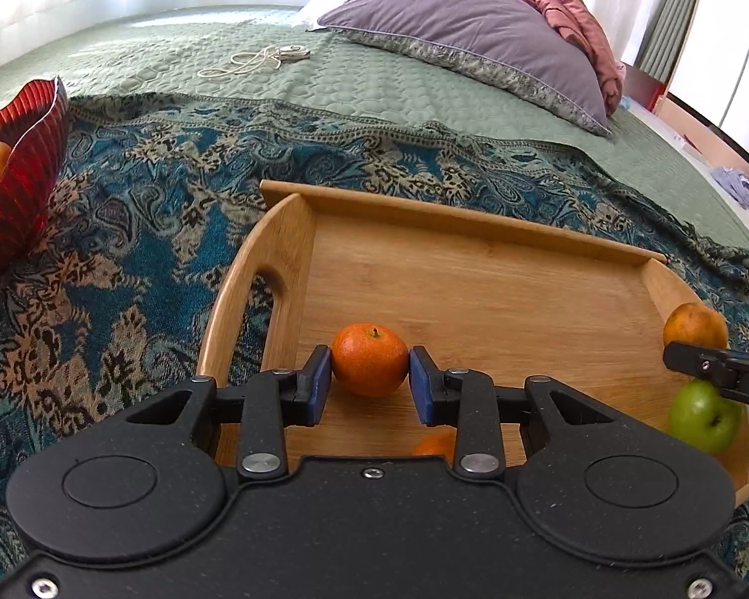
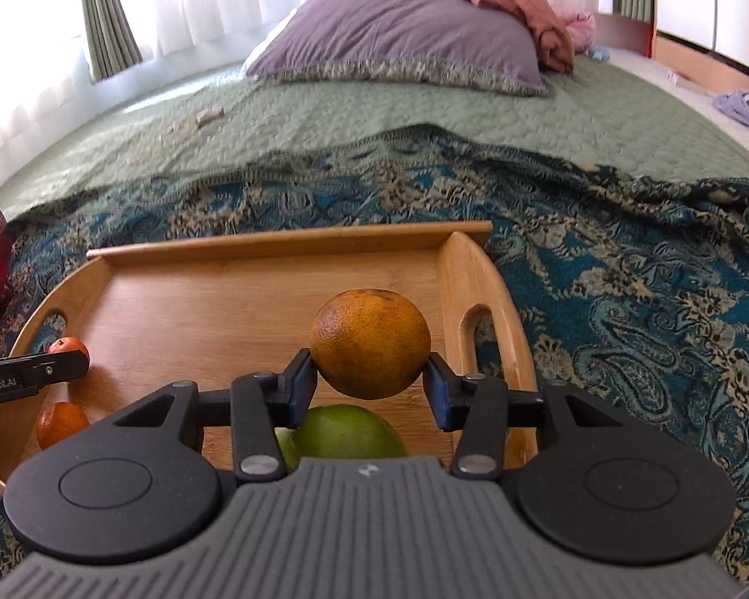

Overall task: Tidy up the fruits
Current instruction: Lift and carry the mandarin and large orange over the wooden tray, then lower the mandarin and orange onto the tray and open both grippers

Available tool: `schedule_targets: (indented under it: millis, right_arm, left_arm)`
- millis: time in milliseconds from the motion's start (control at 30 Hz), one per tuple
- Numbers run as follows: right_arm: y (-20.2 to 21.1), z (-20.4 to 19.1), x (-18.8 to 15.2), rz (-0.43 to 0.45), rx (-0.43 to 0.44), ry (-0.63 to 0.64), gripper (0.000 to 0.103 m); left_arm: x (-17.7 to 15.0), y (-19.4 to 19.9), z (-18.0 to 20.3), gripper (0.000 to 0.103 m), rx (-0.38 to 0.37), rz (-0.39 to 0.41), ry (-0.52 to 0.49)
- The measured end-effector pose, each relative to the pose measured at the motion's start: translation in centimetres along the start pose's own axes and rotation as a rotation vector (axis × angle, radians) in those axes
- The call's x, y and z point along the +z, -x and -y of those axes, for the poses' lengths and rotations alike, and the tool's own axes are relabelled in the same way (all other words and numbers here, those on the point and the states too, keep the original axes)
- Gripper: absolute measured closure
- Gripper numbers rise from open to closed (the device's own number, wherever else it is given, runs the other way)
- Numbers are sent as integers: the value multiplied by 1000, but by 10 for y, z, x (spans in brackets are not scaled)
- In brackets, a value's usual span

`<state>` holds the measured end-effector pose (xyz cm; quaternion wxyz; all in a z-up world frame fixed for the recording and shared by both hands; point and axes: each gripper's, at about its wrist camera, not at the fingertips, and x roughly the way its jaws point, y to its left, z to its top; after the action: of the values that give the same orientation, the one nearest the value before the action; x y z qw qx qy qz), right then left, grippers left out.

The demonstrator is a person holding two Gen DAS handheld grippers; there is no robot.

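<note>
L hand-held gripper [image 1: 369,378] w/ tangerine [image 1: 369,359]

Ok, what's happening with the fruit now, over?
Left gripper shut on tangerine. Right gripper shut on orange, above tray. Nothing blocking.

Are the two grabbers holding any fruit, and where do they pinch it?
The left hand-held gripper pinches a small bright orange tangerine by its sides. The right hand-held gripper pinches a big dull orange by its lower sides.

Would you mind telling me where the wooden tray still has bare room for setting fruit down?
The far half of the wooden tray, along its back wall, is bare. The near edge is crowded: mandarins left, large orange and green apple right.
</note>
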<state>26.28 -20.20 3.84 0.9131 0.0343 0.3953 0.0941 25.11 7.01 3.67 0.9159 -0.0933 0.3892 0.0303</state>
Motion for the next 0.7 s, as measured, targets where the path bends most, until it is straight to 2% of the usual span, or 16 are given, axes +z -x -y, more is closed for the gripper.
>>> schedule_targets:
  millis: [267, 700]
  right_arm:
    - [-17, -12, 7, -100, -26, 30, 53]
    - [-23, -14, 9, -106, -43, 39, 52]
  left_arm:
    - [7, -5, 3, 71, -3, -18, -3]
    - [5, -4, 2, 71, -14, -6, -17]
